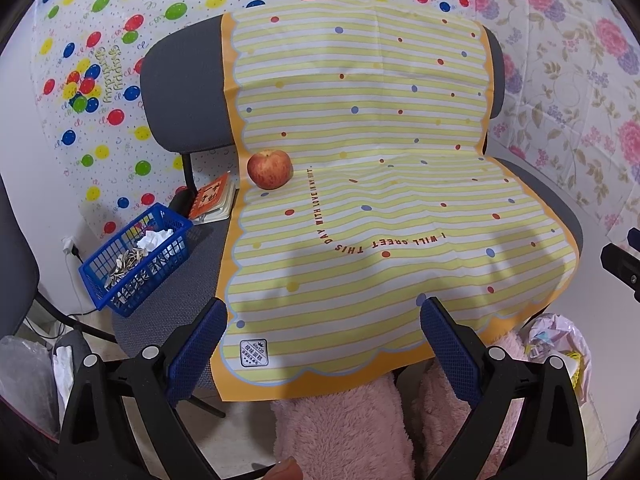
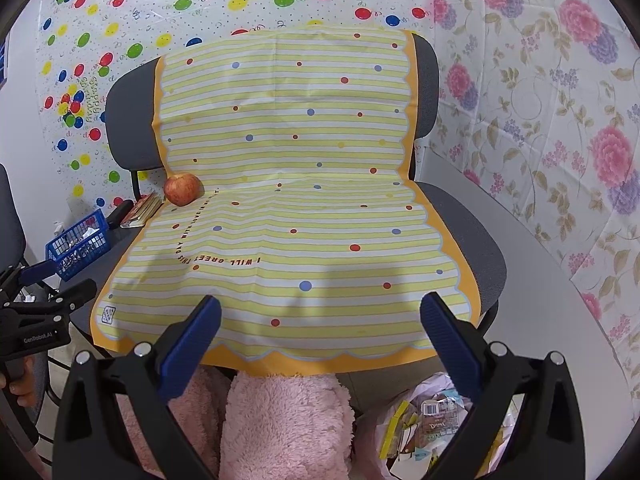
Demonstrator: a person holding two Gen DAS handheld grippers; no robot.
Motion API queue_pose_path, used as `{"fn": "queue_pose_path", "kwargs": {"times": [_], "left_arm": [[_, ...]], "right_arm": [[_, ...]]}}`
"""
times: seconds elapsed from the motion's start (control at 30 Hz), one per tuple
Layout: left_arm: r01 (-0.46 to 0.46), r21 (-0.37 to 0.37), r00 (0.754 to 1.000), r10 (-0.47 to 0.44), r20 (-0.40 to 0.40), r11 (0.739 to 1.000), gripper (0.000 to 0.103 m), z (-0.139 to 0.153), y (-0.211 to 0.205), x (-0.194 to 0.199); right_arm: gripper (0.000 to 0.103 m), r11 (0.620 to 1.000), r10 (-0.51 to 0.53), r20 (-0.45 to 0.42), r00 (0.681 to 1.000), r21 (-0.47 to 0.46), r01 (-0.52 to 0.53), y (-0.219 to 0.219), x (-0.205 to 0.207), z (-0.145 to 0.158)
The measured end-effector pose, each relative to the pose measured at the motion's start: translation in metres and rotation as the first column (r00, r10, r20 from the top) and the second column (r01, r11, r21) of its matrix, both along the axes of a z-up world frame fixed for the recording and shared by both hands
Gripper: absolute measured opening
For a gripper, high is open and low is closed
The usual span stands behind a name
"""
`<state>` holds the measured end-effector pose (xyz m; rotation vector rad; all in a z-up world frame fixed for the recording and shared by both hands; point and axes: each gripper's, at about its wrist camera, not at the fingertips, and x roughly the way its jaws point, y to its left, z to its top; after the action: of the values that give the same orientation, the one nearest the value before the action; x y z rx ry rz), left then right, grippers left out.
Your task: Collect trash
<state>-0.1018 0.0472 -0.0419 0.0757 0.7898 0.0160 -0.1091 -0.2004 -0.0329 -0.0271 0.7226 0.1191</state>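
Beside chair: basket [image 1: 136, 264] trash clear from left only; both fingers spread, empty

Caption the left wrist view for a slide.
Open left gripper faces a striped cloth draped over a chair, an apple on it, blue basket alongside.

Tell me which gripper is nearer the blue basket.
Left. The left gripper hangs over the cloth's near edge, with the blue basket just to its left. The right gripper is farther right, beyond the left one from the basket.
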Motion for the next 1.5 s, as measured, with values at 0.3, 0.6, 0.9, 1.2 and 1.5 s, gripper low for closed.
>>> {"fn": "queue_pose_path", "kwargs": {"times": [0.3, 0.6, 0.9, 1.2, 1.5], "left_arm": [[-0.014, -0.011, 1.000, 0.014, -0.012, 1.000, 0.096, -0.0035, 0.0023, 0.0007], [-0.027, -0.013, 1.000, 0.026, -0.015, 1.000, 0.096, -0.0051, 0.0024, -0.0020], [-0.037, -0.009, 0.999, 0.036, -0.024, 0.999, 0.096, -0.0078, 0.0017, -0.0031], [-0.034, -0.007, 0.999, 0.034, -0.026, 0.999, 0.096, -0.0093, 0.0008, -0.0046], [-0.035, -0.004, 0.999, 0.035, -0.018, 0.999, 0.096, -0.0073, 0.0000, -0.0045]], "right_arm": [[0.098, 1.000, -0.007, -0.005, 1.000, 0.003, 0.007, -0.0001, 0.0020, -0.0027], [0.098, 1.000, -0.006, -0.007, 1.000, 0.000, 0.006, -0.0017, 0.0025, -0.0030], [0.098, 1.000, -0.008, -0.012, 1.000, -0.002, 0.008, 0.0009, 0.0043, -0.0052], [0.098, 1.000, -0.014, -0.015, 1.000, 0.001, 0.014, 0.0002, 0.0042, -0.0069], [0.098, 1.000, -0.016, -0.014, 1.000, 0.003, 0.016, -0.0007, 0.0043, -0.0075]]}}
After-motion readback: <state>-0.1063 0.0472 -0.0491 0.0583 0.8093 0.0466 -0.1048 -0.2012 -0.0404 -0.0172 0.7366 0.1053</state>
